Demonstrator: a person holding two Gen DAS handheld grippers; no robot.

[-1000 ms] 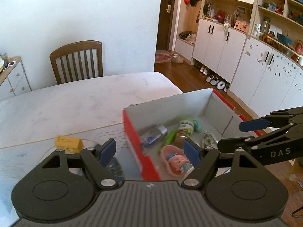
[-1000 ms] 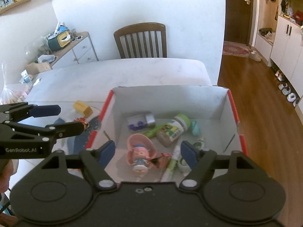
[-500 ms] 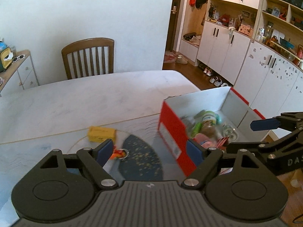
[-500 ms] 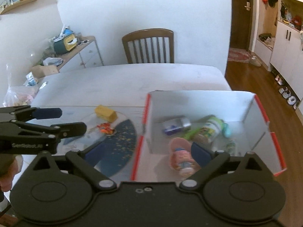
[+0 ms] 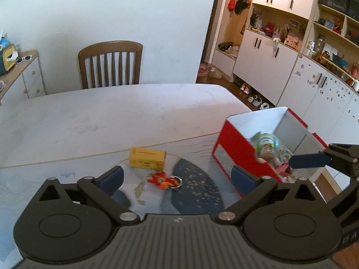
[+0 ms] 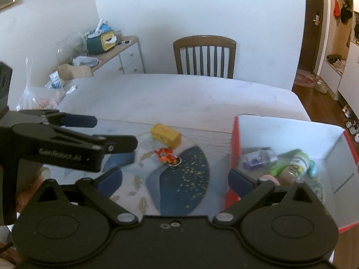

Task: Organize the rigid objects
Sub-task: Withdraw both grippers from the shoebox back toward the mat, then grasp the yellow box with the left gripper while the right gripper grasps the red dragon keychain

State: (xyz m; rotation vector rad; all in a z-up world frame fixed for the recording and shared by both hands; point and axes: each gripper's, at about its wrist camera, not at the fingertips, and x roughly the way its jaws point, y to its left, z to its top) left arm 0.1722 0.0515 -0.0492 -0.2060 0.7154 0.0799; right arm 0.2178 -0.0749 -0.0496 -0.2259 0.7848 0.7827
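Grippers both hang over the near table edge: the left gripper [image 5: 177, 176] at left, jaws just spread wide with nothing between them, the right gripper [image 6: 175, 178] beside it, gaping the same way and empty. Ahead on the patterned mat [image 5: 197, 190] lie a yellow box [image 5: 147, 158] and, nearer, an orange keychain toy [image 5: 162, 180]. Right of them stands the red box [image 5: 237, 157], holding bottles and a spice jar [image 6: 296, 165]

— Where are we here?
— We are in a home, in the dining room: a wooden chair [image 5: 110, 63] stands at a pale table [image 5: 116, 112].
— What else tells us so?
— We see white cupboards [image 5: 267, 65] with cluttered shelves, shoes [image 5: 255, 99] on the wood floor, a sideboard [image 6: 121, 56].
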